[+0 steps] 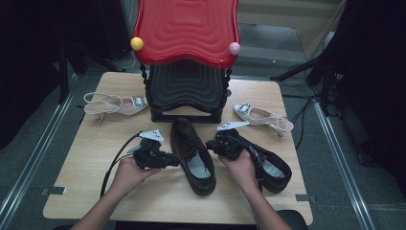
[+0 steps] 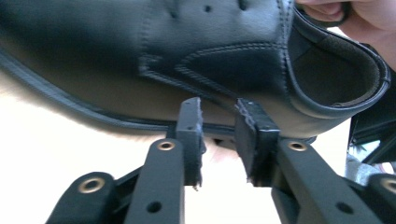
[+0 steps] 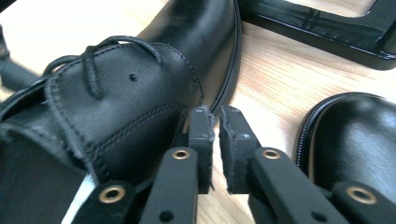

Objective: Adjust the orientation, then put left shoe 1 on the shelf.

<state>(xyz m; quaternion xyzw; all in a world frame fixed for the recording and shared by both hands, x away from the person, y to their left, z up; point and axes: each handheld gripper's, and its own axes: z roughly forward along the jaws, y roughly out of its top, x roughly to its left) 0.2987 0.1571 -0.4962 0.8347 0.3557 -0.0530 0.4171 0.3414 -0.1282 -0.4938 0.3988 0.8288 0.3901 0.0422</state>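
While both grippers flank the middle black shoe, these are the particulars:

Left gripper (image 1: 173,160): held in the person's left hand (image 1: 125,175), pointing right at the shoe's left side; its own view shows the jaws parted by a clear gap with nothing between them, the tips at or just short of the leather, contact not certain.

Right gripper (image 1: 210,145): held in the right hand (image 1: 239,168), pointing left at the same shoe's right side; jaws only a narrow slit apart, nothing gripped, tips just beside the lacing flap.

Middle black shoe (image 1: 192,155): upright on the table, toe far, heel near, sitting between the two grippers.

Second black shoe (image 1: 270,167): right of the first, partly under the right hand, close to the table's near right edge.

Gap between shoes: a narrow strip of bare wood, occupied by the right gripper.

Black stand (image 1: 186,93): at the far centre, its base just beyond the middle shoe's toe, with a red top (image 1: 186,28) overhanging it.

White sandals: one far left (image 1: 117,103), one far right (image 1: 262,115), both well apart from the grippers.

Table (image 1: 95,191): open wood at the near left, around the left forearm.
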